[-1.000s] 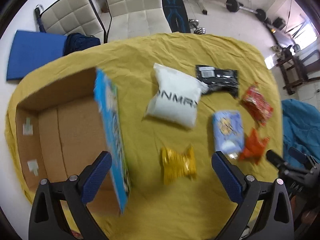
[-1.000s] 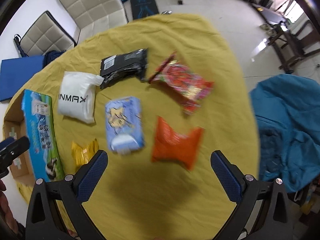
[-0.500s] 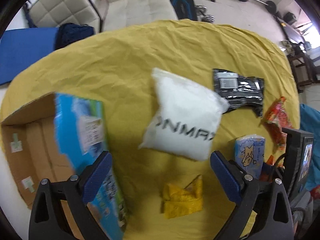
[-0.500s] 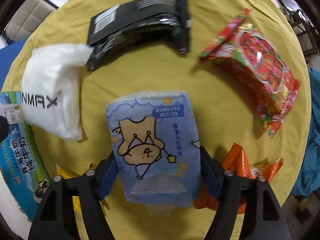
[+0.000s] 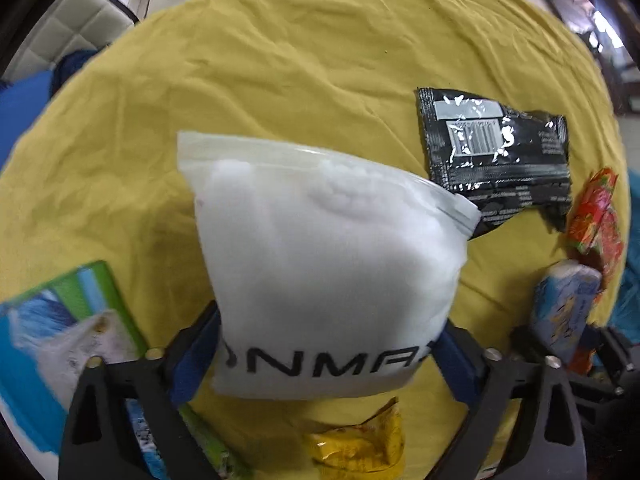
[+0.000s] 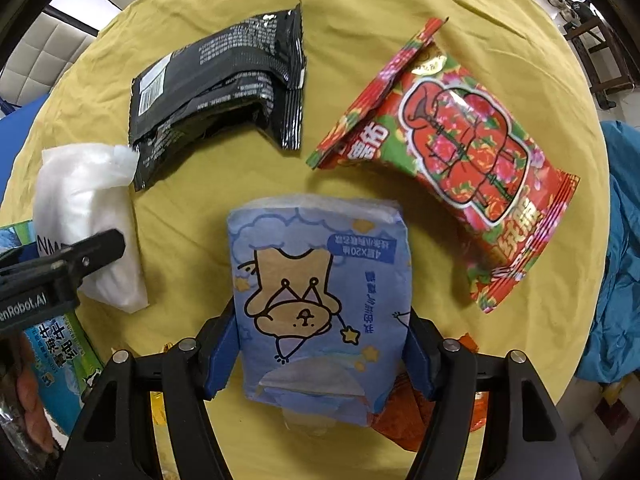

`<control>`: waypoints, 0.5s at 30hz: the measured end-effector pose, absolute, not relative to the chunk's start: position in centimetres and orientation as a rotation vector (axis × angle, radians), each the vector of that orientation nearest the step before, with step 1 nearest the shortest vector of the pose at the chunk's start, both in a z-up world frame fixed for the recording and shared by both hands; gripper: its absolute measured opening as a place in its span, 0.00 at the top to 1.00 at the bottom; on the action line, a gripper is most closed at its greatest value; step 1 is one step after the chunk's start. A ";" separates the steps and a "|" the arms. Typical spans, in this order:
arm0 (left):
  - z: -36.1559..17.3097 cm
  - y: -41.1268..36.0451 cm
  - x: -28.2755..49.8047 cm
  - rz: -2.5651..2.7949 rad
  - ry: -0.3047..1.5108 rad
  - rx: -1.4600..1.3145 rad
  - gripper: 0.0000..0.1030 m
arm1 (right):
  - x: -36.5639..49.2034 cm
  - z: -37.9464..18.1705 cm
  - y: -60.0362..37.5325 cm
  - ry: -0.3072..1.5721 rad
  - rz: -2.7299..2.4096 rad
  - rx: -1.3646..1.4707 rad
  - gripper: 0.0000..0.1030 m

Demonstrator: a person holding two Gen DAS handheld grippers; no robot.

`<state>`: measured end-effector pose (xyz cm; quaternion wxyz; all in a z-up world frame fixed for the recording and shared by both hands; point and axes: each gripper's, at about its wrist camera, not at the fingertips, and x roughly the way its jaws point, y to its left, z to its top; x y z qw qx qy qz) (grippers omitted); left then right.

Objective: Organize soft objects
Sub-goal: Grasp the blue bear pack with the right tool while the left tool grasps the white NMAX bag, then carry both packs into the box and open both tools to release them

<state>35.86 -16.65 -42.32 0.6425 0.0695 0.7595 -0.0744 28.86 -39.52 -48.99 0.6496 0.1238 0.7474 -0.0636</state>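
Left wrist view: left gripper (image 5: pixel 326 354) closing around the white zip bag (image 5: pixel 324 264), blue fingers (image 5: pixel 192 354) at its sides, black packet (image 5: pixel 496 160) just right of that bag on the yellow cloth (image 5: pixel 280 60). Right wrist view: right gripper (image 6: pixel 318 354) clamped on the blue tissue pack (image 6: pixel 320 292), red snack bag (image 6: pixel 452 152) up-right of that pack, white zip bag left of it.

On the yellow-draped surface (image 6: pixel 360 4) lie seven soft packets: one white zip bag with black lettering (image 5: pixel 320 264), one glossy black foil pouch (image 6: pixel 224 76), one red flowered snack bag (image 6: pixel 456 152) and one pale blue tissue pack with a cartoon bear (image 6: pixel 320 300). There is also one crumpled yellow wrapper (image 5: pixel 360 444), one orange wrapper (image 6: pixel 404 416) and one blue-and-green printed pack (image 5: pixel 52 328). Two hand-held grippers count in: left (image 5: pixel 320 356) and right (image 6: pixel 320 352).
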 end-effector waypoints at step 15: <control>-37.4 -15.6 29.6 -0.145 1.598 0.048 0.29 | 25.9 -45.5 -36.3 1.659 -0.144 0.252 0.54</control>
